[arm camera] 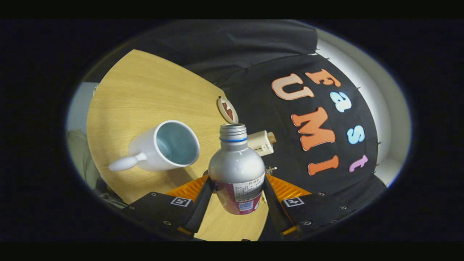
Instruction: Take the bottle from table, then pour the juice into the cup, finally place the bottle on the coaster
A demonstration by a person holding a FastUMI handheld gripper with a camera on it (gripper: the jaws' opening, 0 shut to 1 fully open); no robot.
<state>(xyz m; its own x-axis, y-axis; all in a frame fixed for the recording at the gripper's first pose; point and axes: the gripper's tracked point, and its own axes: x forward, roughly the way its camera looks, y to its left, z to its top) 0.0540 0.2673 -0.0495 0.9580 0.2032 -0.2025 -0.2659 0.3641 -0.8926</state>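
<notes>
Now tongs pinch silver juice bottle w/ both fingers at its labelled lower body, cap off, held over wooden worktop. White cup sits just beside bottle neck; round coaster lies beyond, nr worktop edge.

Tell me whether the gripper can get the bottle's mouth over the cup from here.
Probably yes. The gripper is shut on the silver bottle, cap off, and the white cup stands just beside it on the wooden table with nothing between them.
</notes>
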